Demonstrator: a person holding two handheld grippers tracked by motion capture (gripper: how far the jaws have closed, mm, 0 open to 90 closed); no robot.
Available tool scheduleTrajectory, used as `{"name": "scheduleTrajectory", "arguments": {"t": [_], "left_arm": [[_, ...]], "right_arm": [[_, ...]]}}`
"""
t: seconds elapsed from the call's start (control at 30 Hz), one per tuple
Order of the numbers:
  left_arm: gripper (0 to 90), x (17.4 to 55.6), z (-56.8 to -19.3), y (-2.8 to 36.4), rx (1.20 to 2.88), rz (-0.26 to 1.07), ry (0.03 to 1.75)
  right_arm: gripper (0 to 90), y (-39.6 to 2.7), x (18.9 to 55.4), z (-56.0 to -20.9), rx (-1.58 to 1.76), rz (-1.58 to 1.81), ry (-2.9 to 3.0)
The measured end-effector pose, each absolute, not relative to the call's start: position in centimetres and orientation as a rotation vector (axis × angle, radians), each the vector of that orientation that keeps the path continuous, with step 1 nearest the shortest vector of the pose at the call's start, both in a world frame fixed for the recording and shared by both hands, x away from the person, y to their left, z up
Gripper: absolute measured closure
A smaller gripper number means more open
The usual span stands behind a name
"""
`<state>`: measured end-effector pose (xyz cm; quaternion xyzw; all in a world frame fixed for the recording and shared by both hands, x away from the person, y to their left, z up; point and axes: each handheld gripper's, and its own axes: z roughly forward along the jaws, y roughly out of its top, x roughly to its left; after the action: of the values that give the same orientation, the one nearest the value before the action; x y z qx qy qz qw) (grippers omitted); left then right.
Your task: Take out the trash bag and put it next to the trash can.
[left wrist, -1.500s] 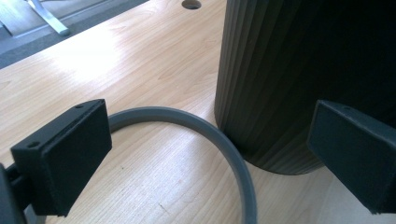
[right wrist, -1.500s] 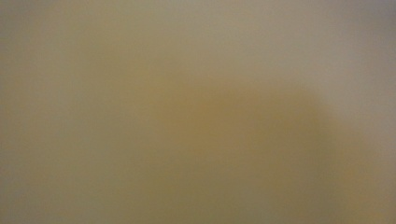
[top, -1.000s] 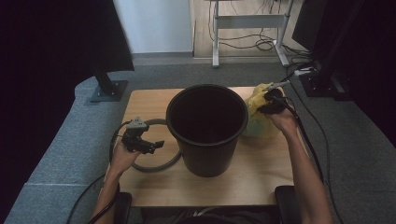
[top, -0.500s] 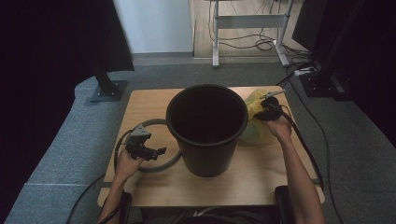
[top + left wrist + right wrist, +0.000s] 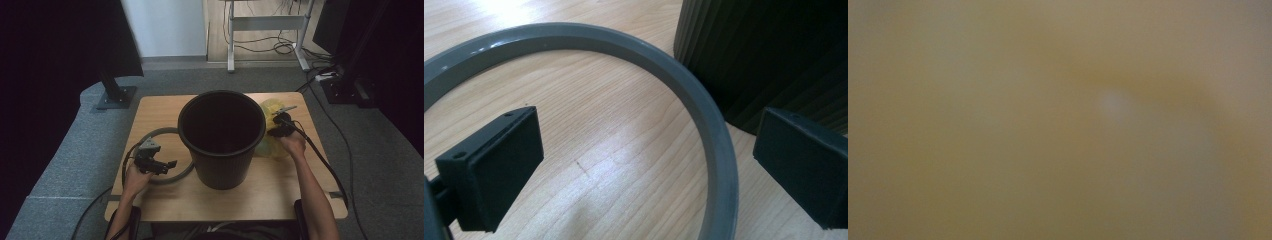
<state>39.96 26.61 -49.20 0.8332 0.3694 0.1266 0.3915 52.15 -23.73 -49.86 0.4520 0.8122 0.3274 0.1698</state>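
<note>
The yellow bag [image 5: 270, 145], centre right beside the black bin [image 5: 221, 137], is sinking tableward as we are lowering our right gripper [image 5: 278, 126], its grip unclear. Lower left, our left gripper [image 5: 159, 163] is straddling the grey ring [image 5: 704, 110], jaws apart.

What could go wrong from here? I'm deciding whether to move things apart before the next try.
1. The grey ring lies close against the black bin, and the left gripper straddles the ring with jaws open; closing there could nudge or tip the bin.
2. The right gripper is sunk in the yellow bag, its own view a yellow blur, so it may grip loose film that slips or tears.
</note>
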Motion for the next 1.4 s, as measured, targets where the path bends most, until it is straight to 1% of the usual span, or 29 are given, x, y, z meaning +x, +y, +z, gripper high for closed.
{"name": "scheduleTrajectory", "arguments": {"t": [0.07,0.1,0.2,0.23,0.27,0.47,1.0,1.23,1.4], "left_arm": [[0.0,40.0,-49.2,26.7,2.113,0.313,0.936],[0.0,40.0,-49.2,26.8,2.112,0.312,0.936],[0.0,39.9,-49.2,26.8,2.110,0.308,0.937],[0.0,39.9,-49.2,26.8,2.109,0.306,0.937],[0.0,39.9,-49.2,26.8,2.107,0.303,0.935],[0.0,39.8,-49.2,26.8,2.102,0.302,0.932],[0.0,39.7,-49.7,27.3,2.104,0.310,0.966],[0.0,39.7,-49.9,27.8,2.105,0.316,0.995],[0.0,39.7,-50.2,28.0,2.108,0.330,1.018]], "right_arm": [[65.4,-23.8,52.1,-49.8,1.295,0.948,2.305],[59.4,-23.9,52.0,-49.7,1.305,0.956,2.305],[26.6,-24.4,51.9,-49.1,1.364,1.023,2.291],[17.6,-24.4,51.7,-48.8,1.368,1.029,2.267],[14.0,-24.5,51.6,-48.6,1.368,1.029,2.245],[12.4,-25.1,50.1,-47.0,1.345,1.054,2.246],[13.2,-27.0,46.3,-44.7,1.300,0.959,2.218],[11.7,-27.9,44.3,-44.9,1.295,0.954,2.226],[9.7,-28.4,43.0,-46.1,1.293,0.938,2.229]]}}
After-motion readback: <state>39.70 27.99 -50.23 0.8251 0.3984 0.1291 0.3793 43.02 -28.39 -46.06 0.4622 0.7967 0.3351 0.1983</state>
